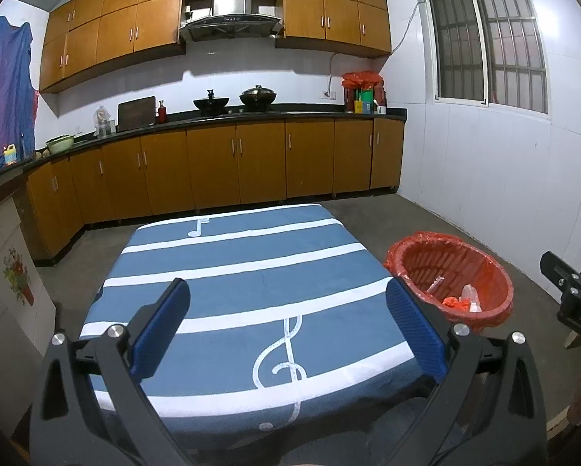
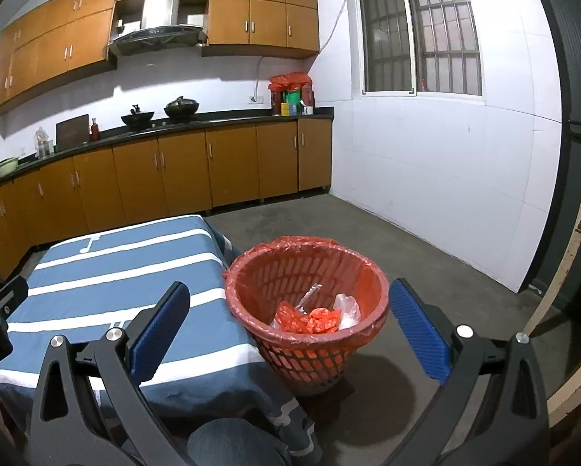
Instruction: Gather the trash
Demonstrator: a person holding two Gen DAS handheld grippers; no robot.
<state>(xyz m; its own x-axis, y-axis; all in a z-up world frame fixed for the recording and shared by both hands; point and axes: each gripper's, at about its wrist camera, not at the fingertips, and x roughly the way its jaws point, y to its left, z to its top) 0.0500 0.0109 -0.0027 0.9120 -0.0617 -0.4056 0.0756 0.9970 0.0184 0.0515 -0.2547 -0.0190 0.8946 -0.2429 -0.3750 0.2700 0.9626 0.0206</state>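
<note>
A red mesh trash basket lined with a red bag stands on the floor right of the table; it also shows in the left wrist view. Inside lie red crumpled wrappers and clear plastic pieces. My left gripper is open and empty above the table's blue striped cloth. My right gripper is open and empty, held near the basket's near rim. Part of the right gripper shows at the right edge of the left wrist view.
The blue striped cloth covers a low table. Wooden cabinets and a counter with woks run along the far wall. A white tiled wall with a window is on the right. A pale wooden frame stands far right.
</note>
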